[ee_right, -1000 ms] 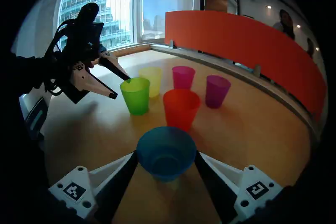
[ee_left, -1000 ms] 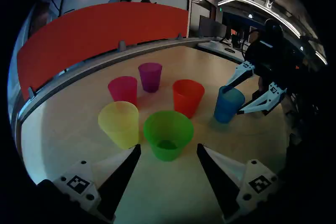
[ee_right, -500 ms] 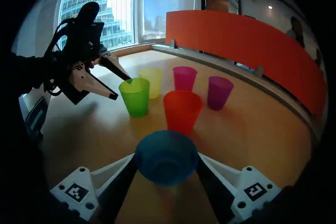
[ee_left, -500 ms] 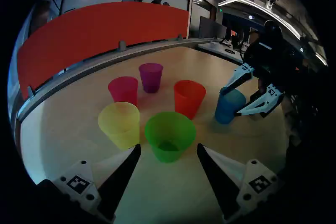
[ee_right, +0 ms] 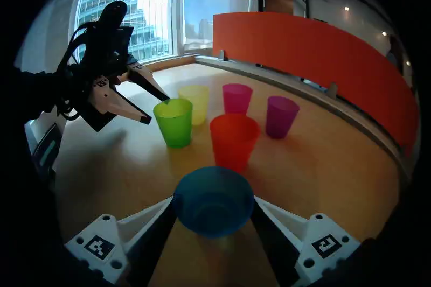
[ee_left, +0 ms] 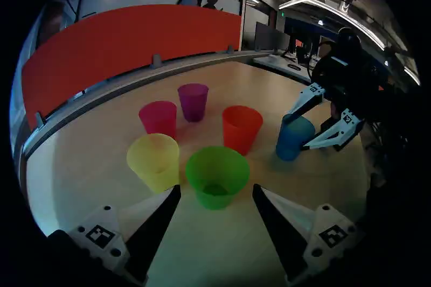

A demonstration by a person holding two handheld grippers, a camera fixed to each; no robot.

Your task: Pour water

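Six plastic cups stand in a ring on the wooden table [ee_left: 97, 190]. My left gripper [ee_left: 215, 201] is open, and the green cup [ee_left: 217, 176] sits right at its fingertips, untouched. In the right gripper view the left gripper [ee_right: 156, 110] hangs at the rim of the green cup [ee_right: 173, 122]. My right gripper [ee_right: 214, 217] is shut on the blue cup [ee_right: 214, 201], fingers pressing both sides. The left gripper view has the right gripper [ee_left: 295, 132] holding the blue cup [ee_left: 293, 137] upright at the right. I see no water in either cup.
Yellow [ee_left: 154, 160], pink [ee_left: 158, 119], purple [ee_left: 193, 101] and orange [ee_left: 242, 128] cups stand close together past the green one. An orange partition [ee_left: 124, 39] lines the far table edge, with people behind it. Windows [ee_right: 140, 12] are behind the left gripper.
The blue cup has come slightly closer and higher in the right gripper's view. The left gripper has shifted only a little. The people behind the partition have walked right.
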